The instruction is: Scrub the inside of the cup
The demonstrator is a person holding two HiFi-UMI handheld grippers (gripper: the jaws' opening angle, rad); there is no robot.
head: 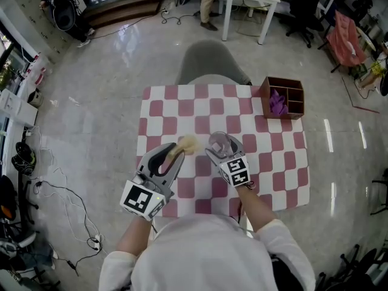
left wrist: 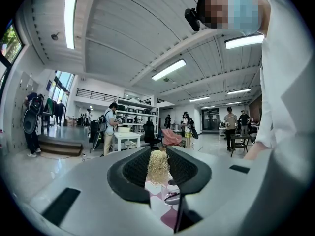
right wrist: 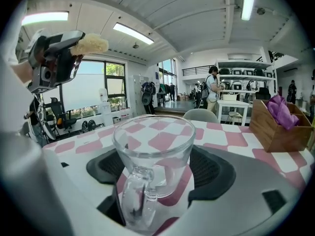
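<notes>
Gripping the cup (right wrist: 152,149) by its handle with my right gripper (head: 223,153), jaws snug, mouth up near the middle of the table (head: 276,162). My left gripper (head: 174,153) is pinched tight around the scrubber (left wrist: 157,163), up and just left of the rim, so I reckon it drops in rightward.

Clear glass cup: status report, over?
Right gripper shut on clear glass cup. Left gripper shut on beige fibrous scrubber, beside cup, not yet inside. Nothing between them.
</notes>
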